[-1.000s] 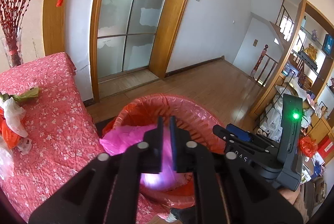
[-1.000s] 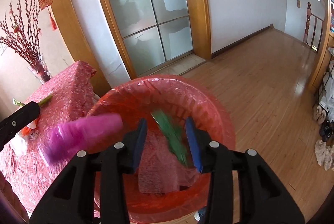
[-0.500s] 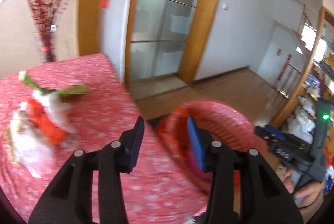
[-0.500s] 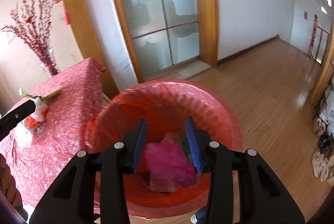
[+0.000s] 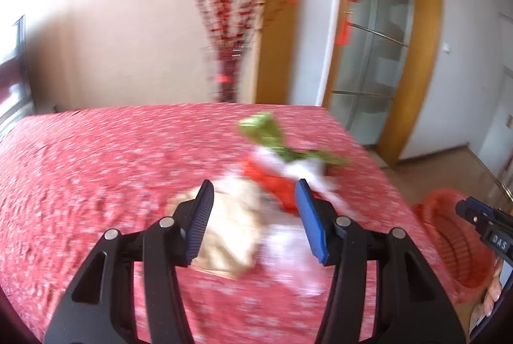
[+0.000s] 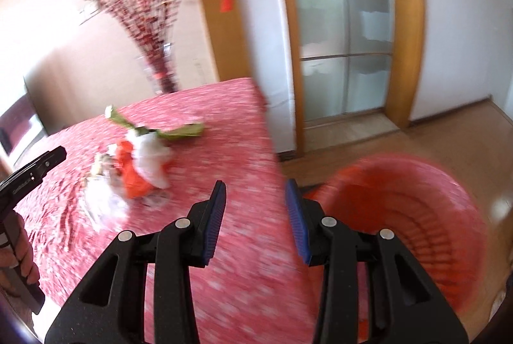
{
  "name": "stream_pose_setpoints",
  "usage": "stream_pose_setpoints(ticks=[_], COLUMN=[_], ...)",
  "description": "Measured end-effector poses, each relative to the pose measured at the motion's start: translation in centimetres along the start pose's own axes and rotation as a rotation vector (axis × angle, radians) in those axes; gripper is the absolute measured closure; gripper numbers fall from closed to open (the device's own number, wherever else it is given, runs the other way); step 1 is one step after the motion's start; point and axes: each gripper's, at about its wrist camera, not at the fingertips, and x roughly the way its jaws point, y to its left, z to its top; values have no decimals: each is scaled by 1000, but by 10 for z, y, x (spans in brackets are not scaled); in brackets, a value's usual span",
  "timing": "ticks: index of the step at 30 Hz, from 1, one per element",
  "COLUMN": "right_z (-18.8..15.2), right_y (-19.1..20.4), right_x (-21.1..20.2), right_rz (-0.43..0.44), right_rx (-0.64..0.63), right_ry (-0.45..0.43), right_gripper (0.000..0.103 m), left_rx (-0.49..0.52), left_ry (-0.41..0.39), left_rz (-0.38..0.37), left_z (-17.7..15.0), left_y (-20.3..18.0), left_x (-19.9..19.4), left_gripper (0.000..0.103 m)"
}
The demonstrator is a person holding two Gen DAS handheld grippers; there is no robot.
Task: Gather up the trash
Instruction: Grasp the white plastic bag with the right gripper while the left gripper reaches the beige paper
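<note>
Both views blurred; I note only what reads. My left gripper [image 5: 253, 215] hangs over the worktop with the red floral cloth [image 5: 96, 183], jaws spread wide and holding nothing, blue pads either side of the trash pile. My right gripper [image 6: 256, 215] is also wide apart and empty, over the worktop's near right edge, with the round red plastic waste basket lined with a red bag [image 6: 416, 215] just right of it on the wooden floor [image 6: 465, 132]. The trash sits in one cluster toward the worktop's right half: one crumpled beige paper wad [image 5: 234, 235] nearest the left gripper, one orange-red plastic scrap [image 6: 131, 174], one white crumpled bag [image 6: 150, 158], one pale clear-looking wrapper [image 6: 102, 199], and one long green strip [image 6: 160, 130]. In the right wrist view the green strip's long axis runs across the worktop, one end up-left toward the wall, the other toward the glass door side. The pile lies apart from the worktop's right edge, with bare cloth around it on the left and near sides. One glass vase of red-berried branches [image 5: 227, 77] stands at the far edge, well behind the pile. The basket stands below the worktop's right edge, close to it; I cannot tell whether they touch.
</note>
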Motion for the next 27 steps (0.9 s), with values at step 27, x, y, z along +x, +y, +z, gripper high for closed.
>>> stream_pose_setpoints(ticks=[27], right_z=[29], right_y=[133], right_x=[140], right_rz=[137], right_rx=[-175], right_ry=[178], right_gripper=[89], left_rx=[-66], left_ry=[72], left_rz=[23], left_z=[-1], left_y=[64], left_x=[65], left_gripper=[50])
